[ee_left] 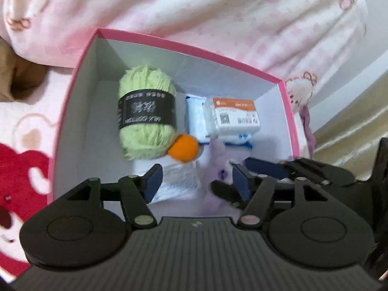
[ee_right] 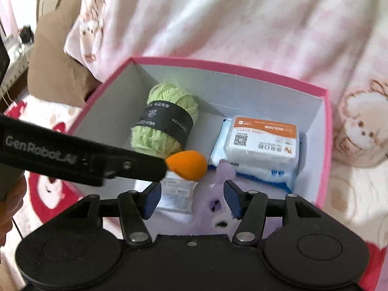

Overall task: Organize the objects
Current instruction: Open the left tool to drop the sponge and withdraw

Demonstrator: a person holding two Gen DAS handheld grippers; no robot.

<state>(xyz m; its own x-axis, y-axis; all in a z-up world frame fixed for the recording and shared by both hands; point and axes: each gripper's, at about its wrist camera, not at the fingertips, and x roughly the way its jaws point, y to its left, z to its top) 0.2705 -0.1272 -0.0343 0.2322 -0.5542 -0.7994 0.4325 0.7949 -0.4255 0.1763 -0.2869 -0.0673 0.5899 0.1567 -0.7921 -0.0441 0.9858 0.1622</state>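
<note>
A pink box (ee_left: 189, 49) (ee_right: 326, 126) with white walls holds a green yarn skein (ee_left: 146, 114) (ee_right: 167, 121), an orange sponge (ee_left: 185, 148) (ee_right: 188, 165), white tissue packs (ee_left: 232, 117) (ee_right: 262, 143), a small white sachet (ee_left: 179, 181) (ee_right: 177, 194) and a lilac plush toy (ee_left: 218, 167) (ee_right: 218, 206). My left gripper (ee_left: 195, 181) is open over the box's near end, above the sachet and plush. My right gripper (ee_right: 191, 197) is open over the plush, its fingers (ee_left: 264, 168) showing in the left wrist view. The left gripper's body (ee_right: 82, 155) crosses the right wrist view.
The box sits on a pink blanket (ee_left: 26, 131) (ee_right: 351, 194) with red and bear prints. A pink quilt (ee_left: 218, 17) (ee_right: 230, 24) lies bunched behind the box. A brown cushion (ee_right: 55, 72) lies at the left.
</note>
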